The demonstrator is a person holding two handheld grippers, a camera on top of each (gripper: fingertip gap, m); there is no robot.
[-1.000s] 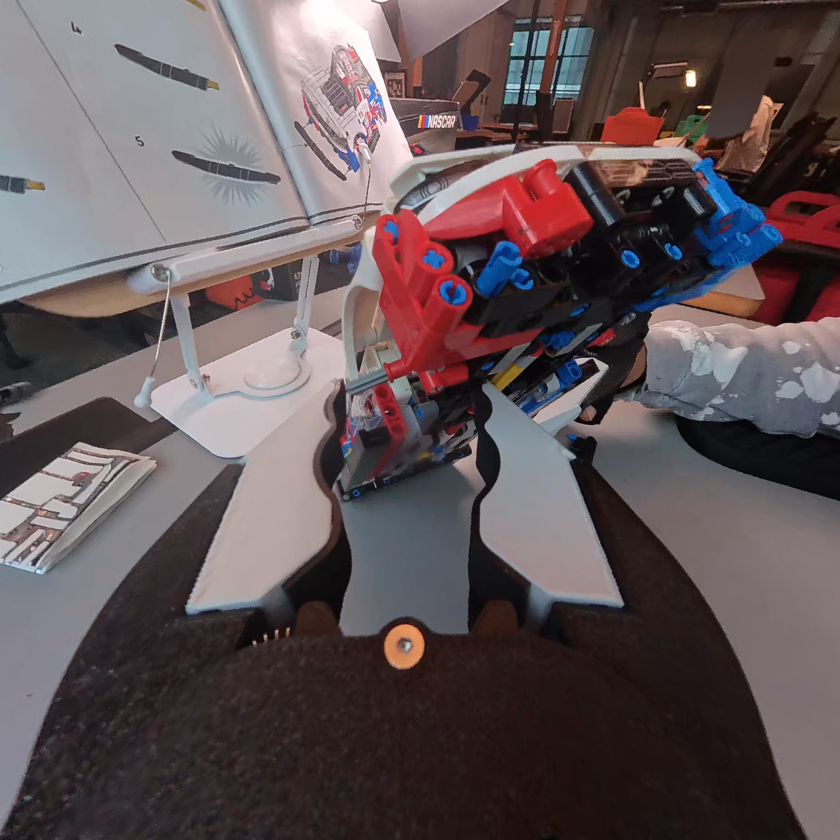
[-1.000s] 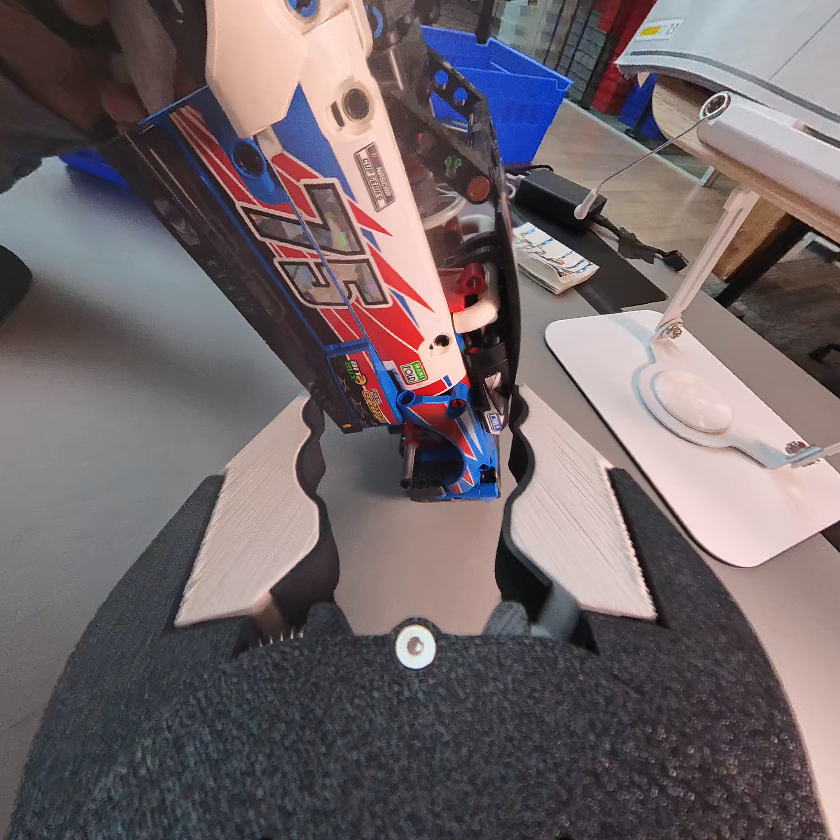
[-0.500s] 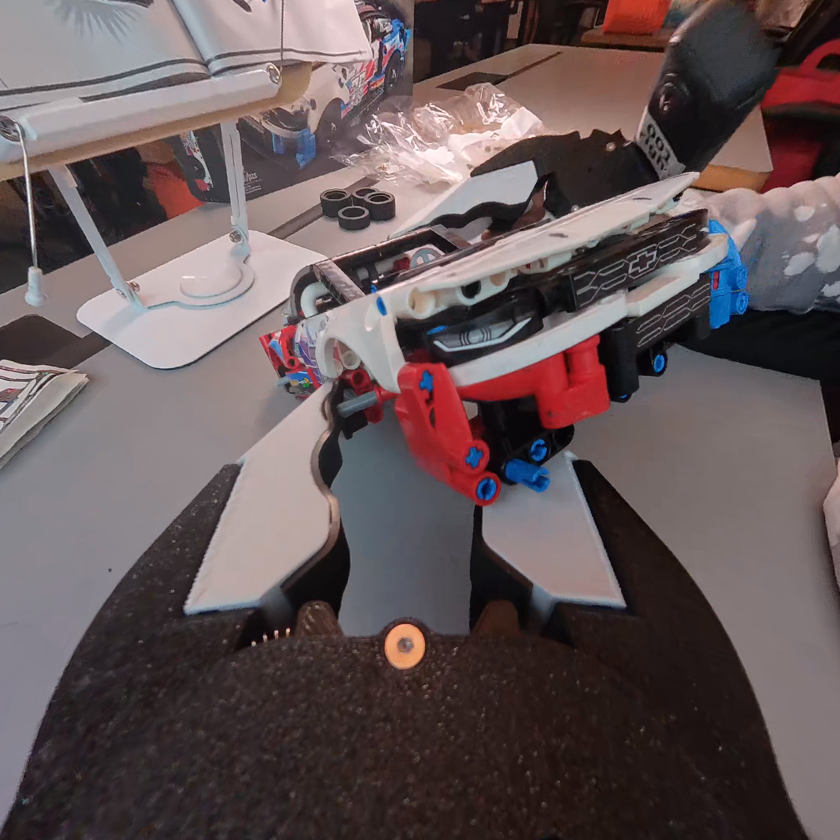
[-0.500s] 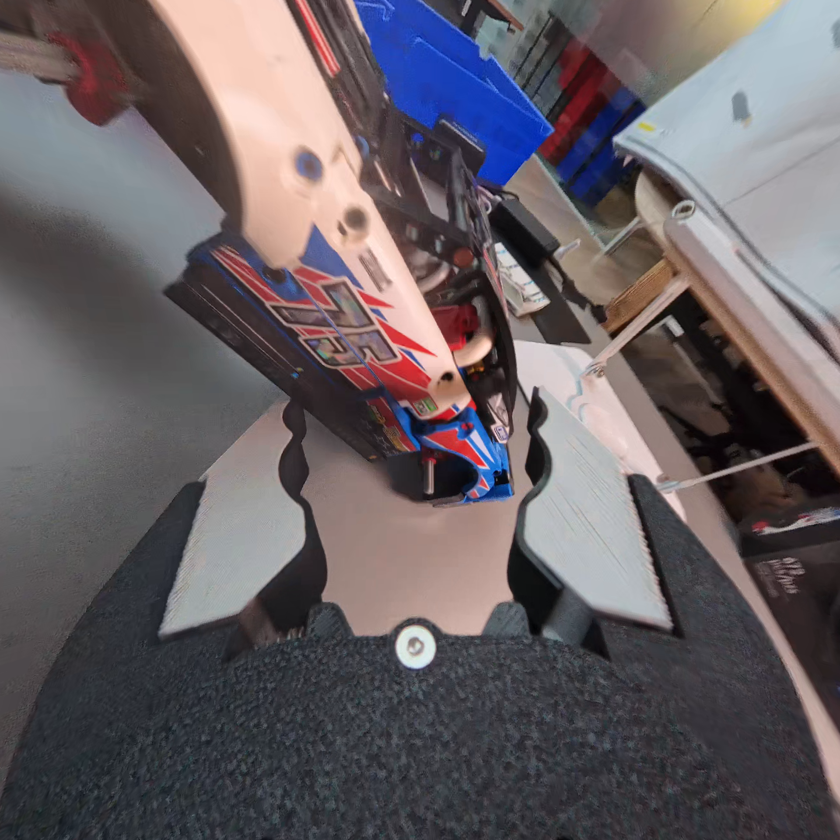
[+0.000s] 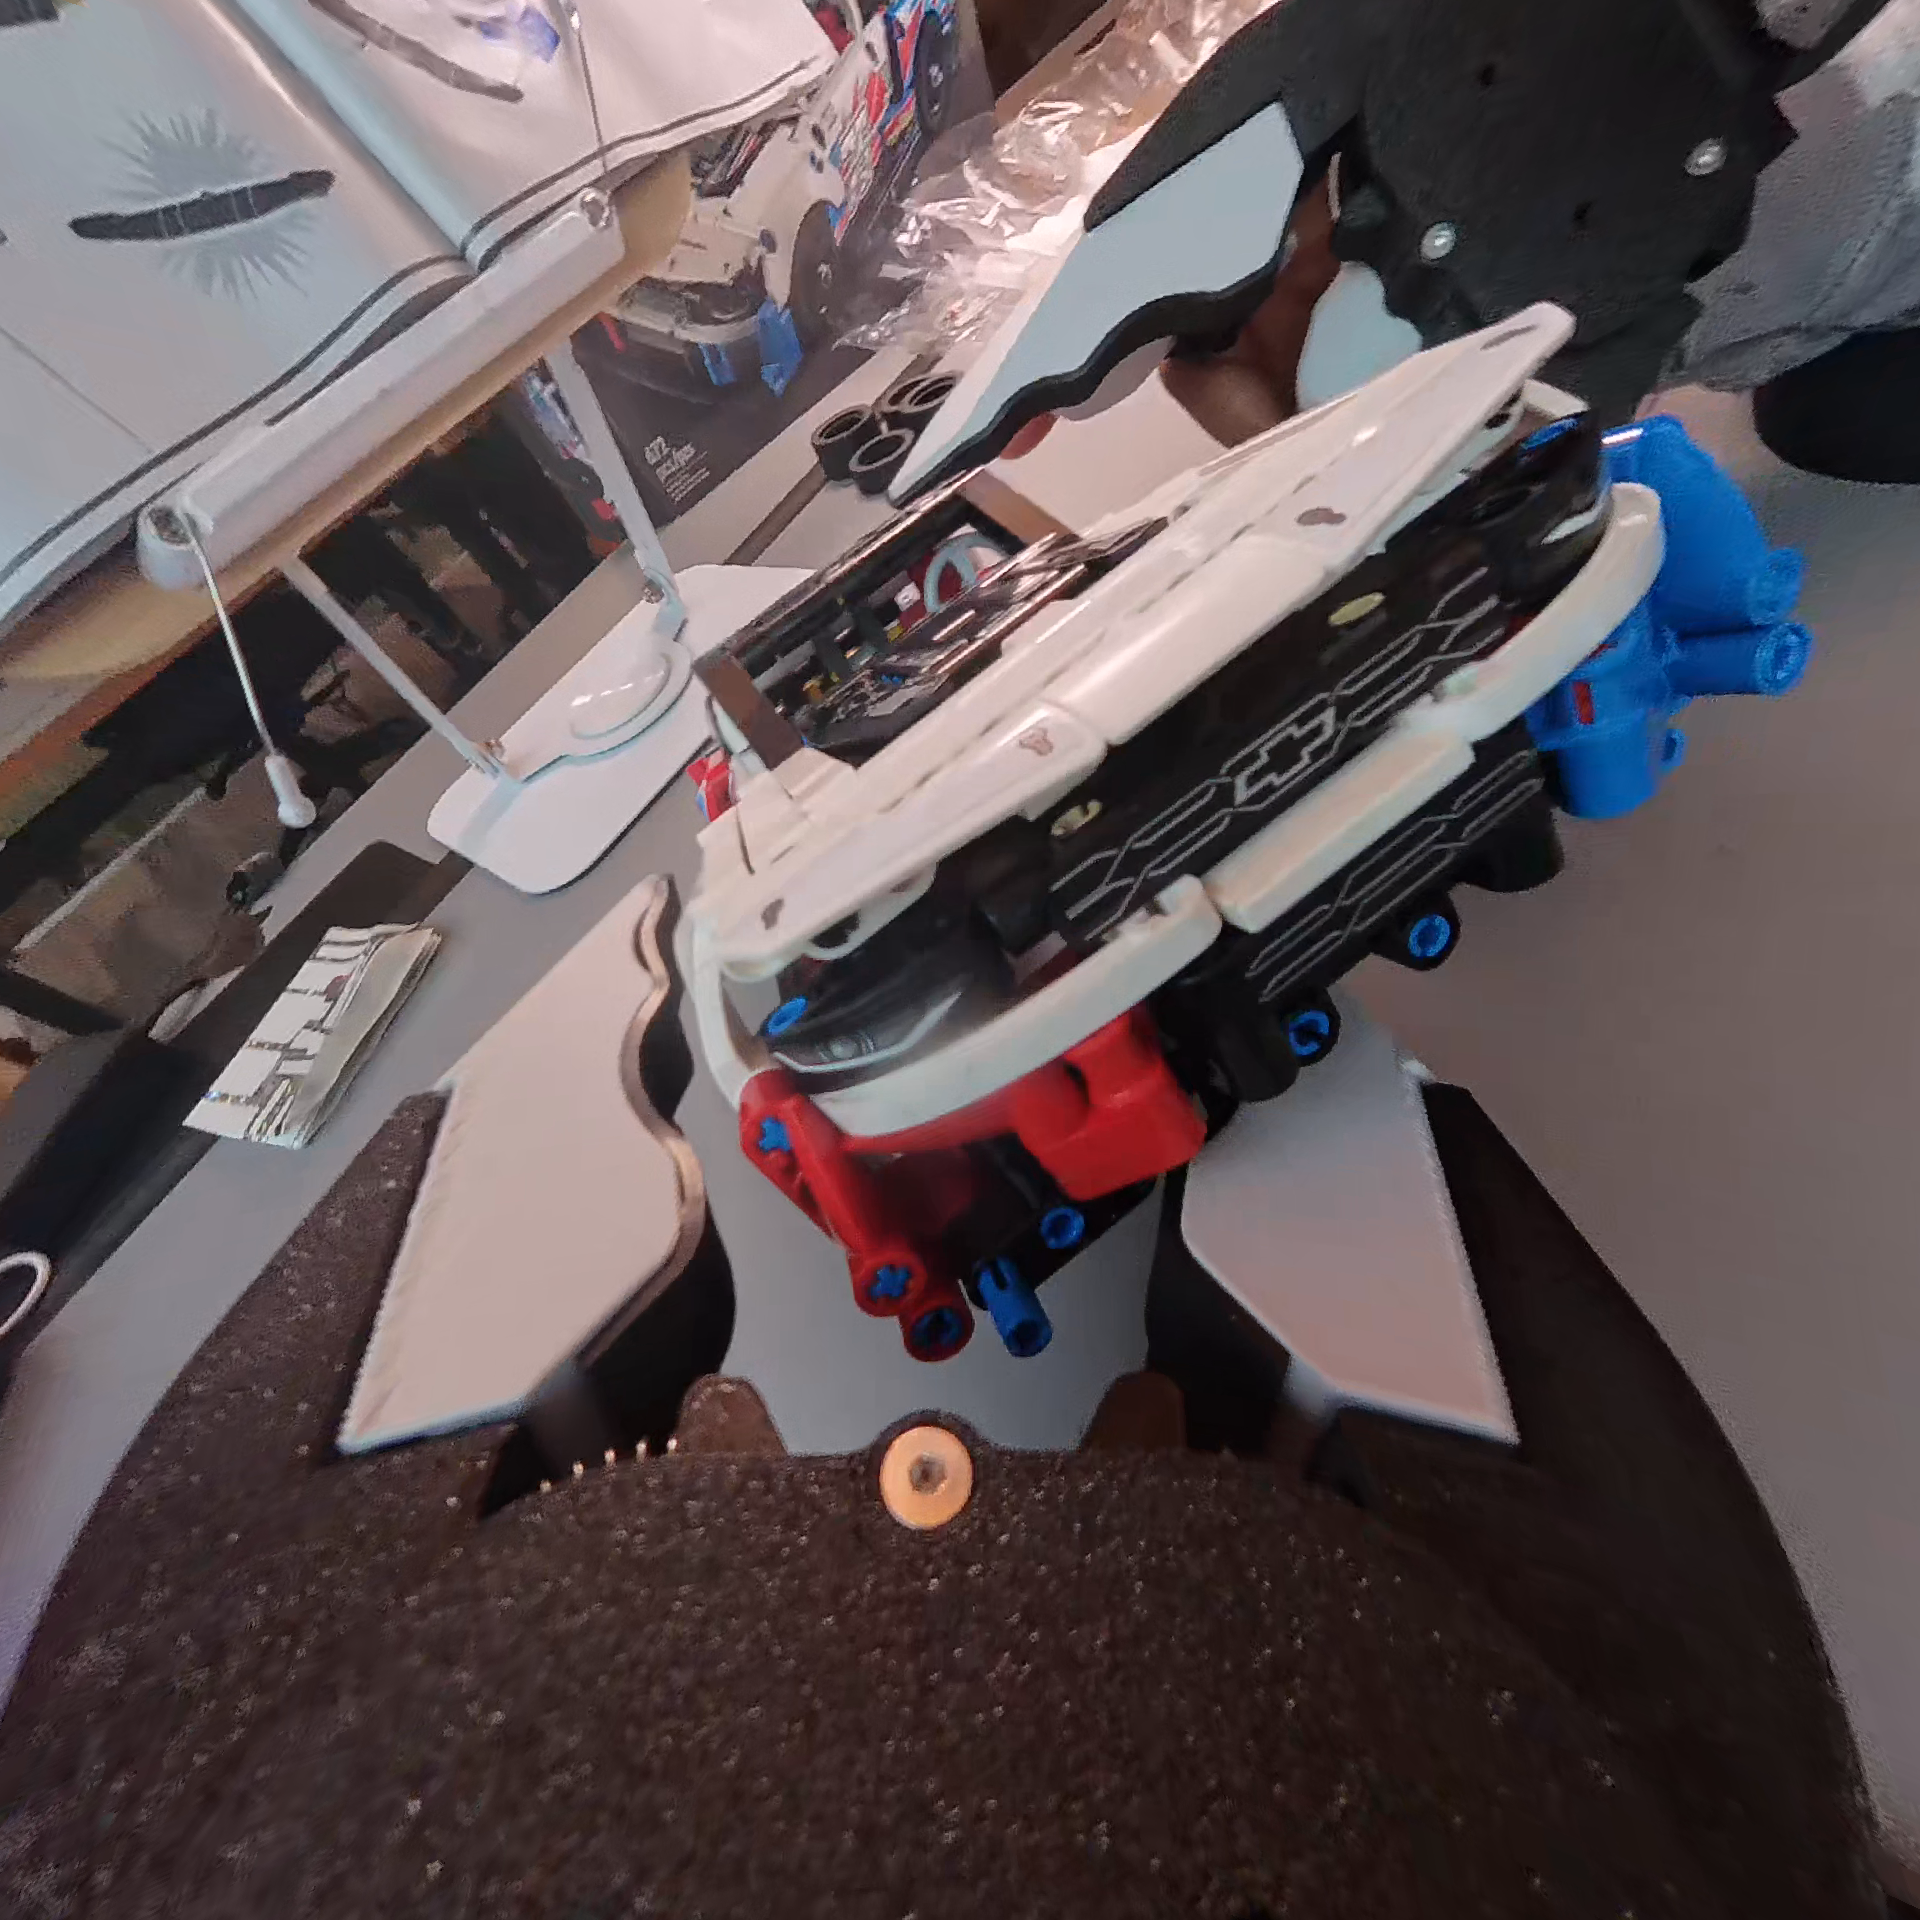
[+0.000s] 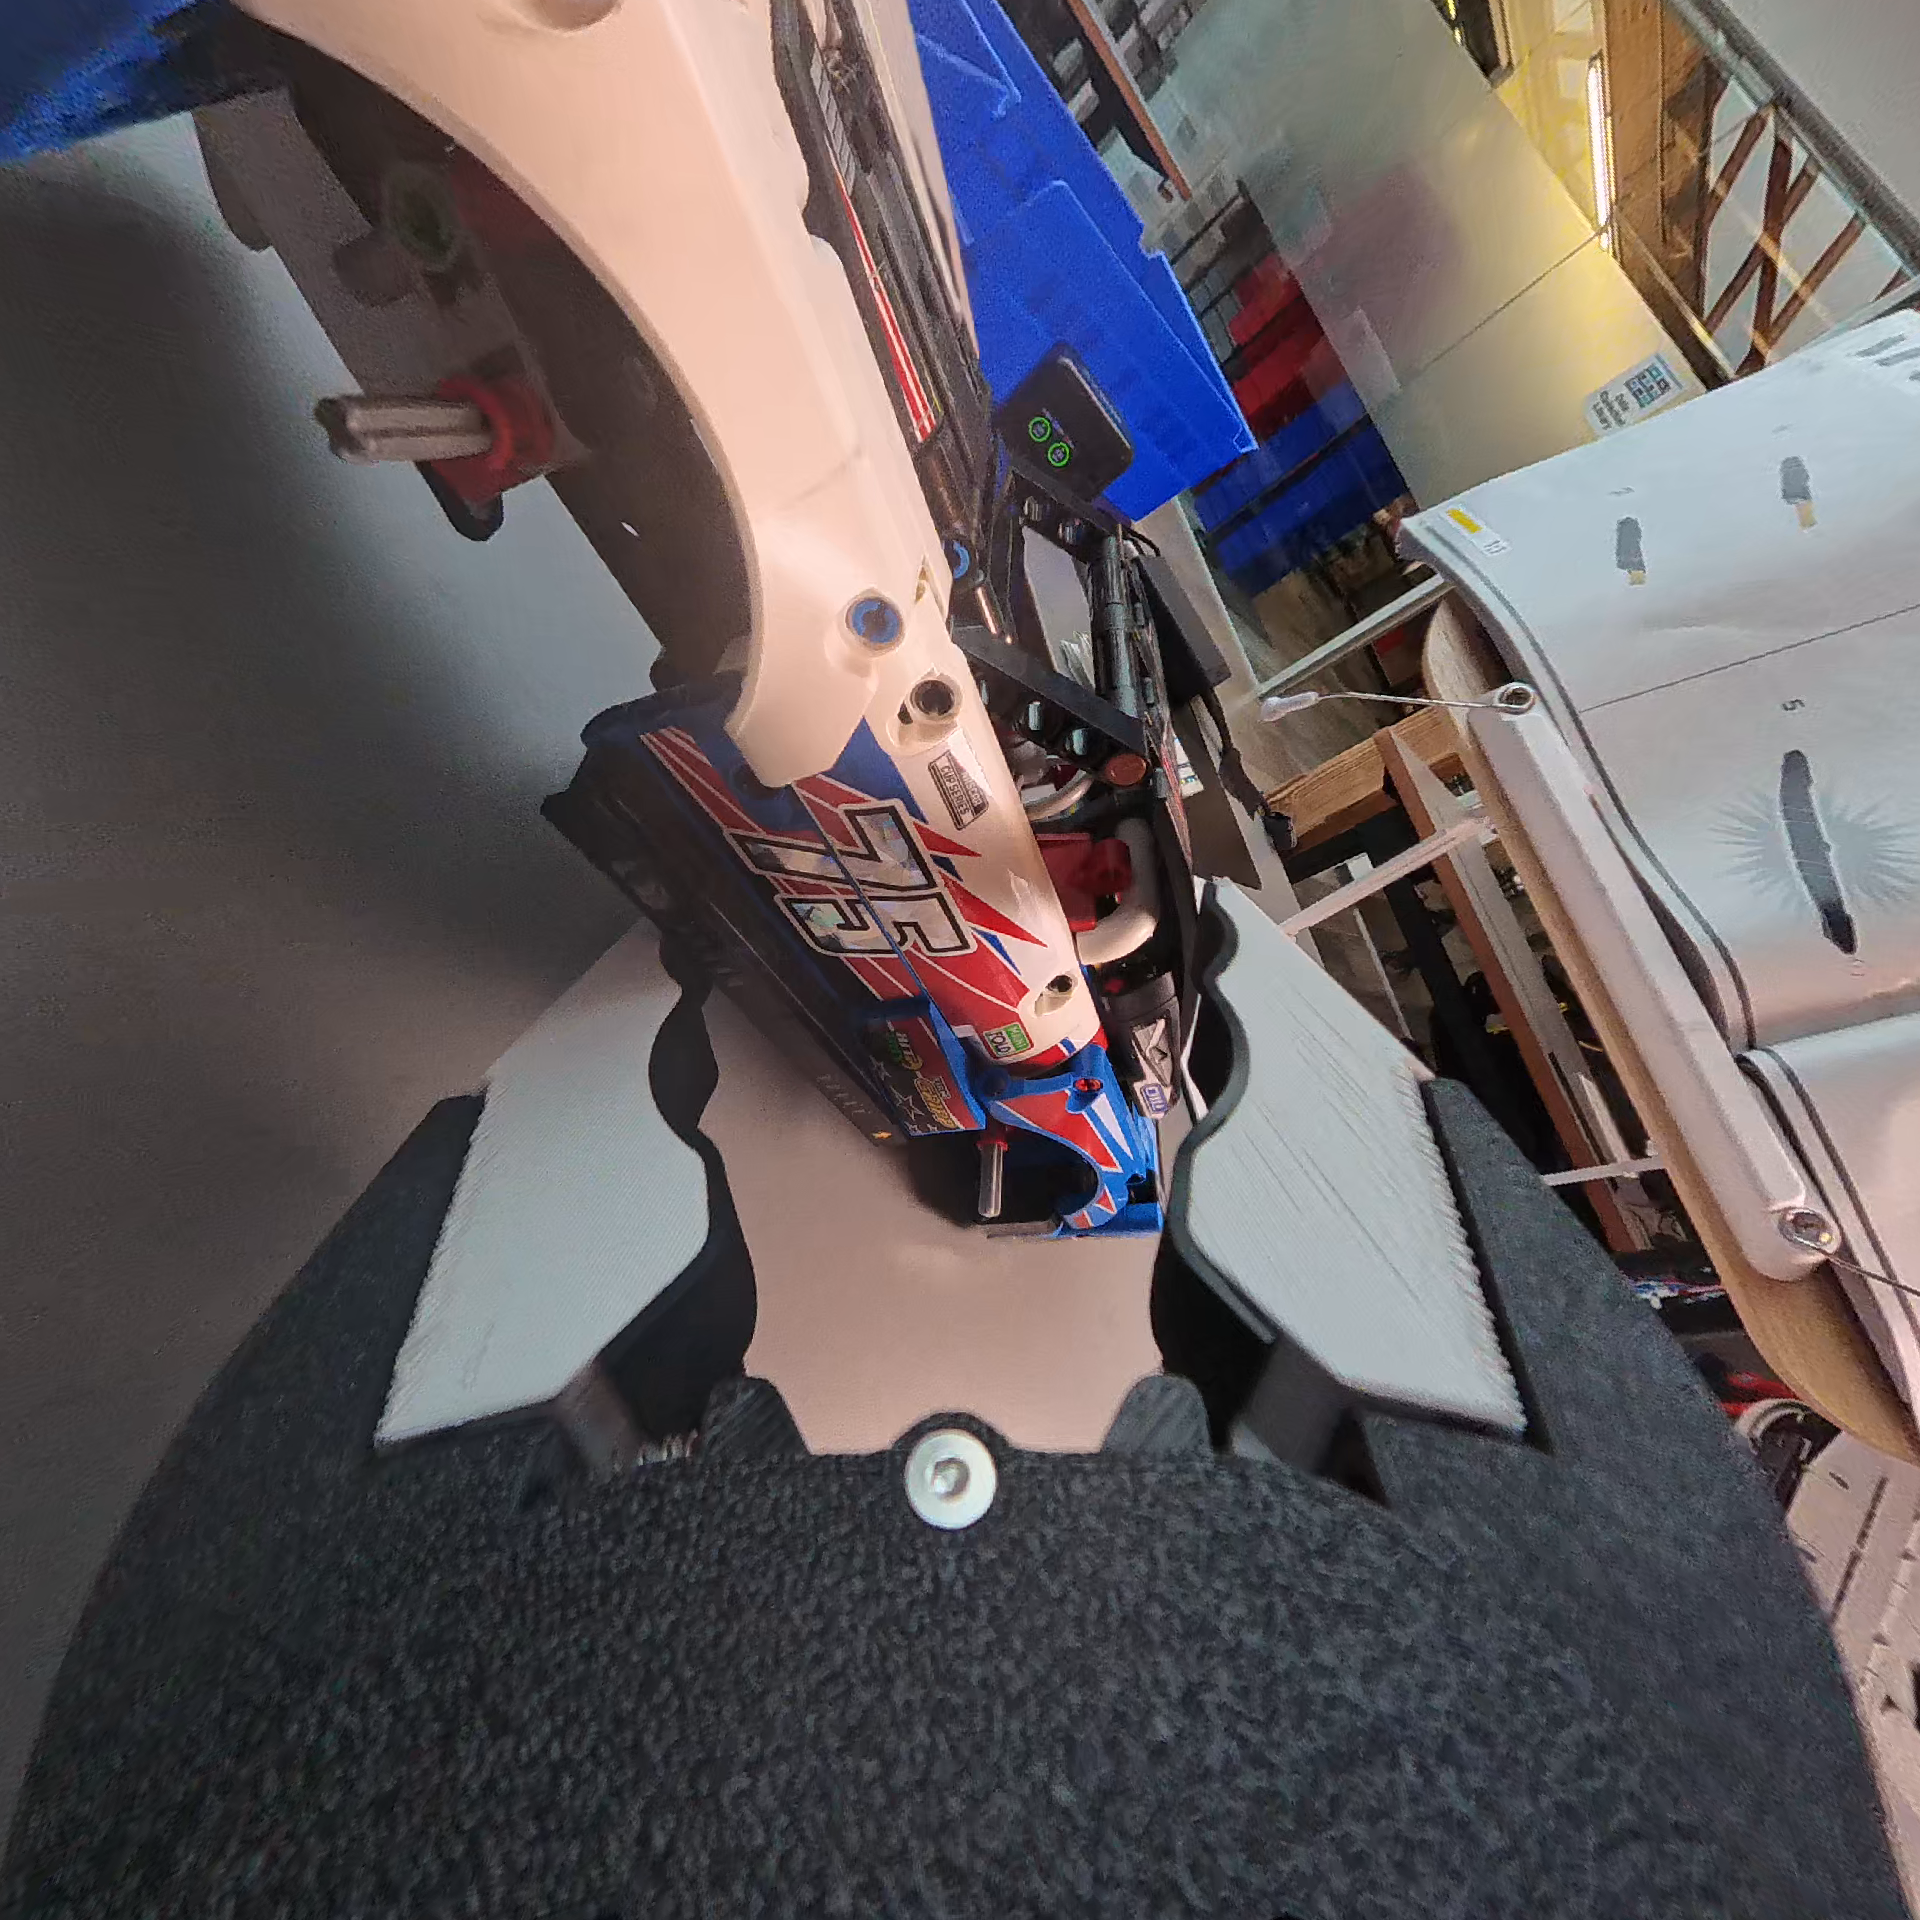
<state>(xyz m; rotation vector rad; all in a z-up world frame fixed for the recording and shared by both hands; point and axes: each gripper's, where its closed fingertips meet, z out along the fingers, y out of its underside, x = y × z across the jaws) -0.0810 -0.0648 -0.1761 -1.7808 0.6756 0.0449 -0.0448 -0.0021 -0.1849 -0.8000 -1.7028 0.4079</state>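
Tilted upright before, the brick-built car now lies flatter; left gripper and right gripper each clamp an end, stand at ten o'clock.

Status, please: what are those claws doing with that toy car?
Left gripper clamped on toy car, nose end. Right gripper clamped on its other end. Car tilted, held between both. White book stand behind, not touching.

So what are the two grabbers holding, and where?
Both grip the brick-built race car: left gripper around its front bumper end, right gripper at its rear corner.
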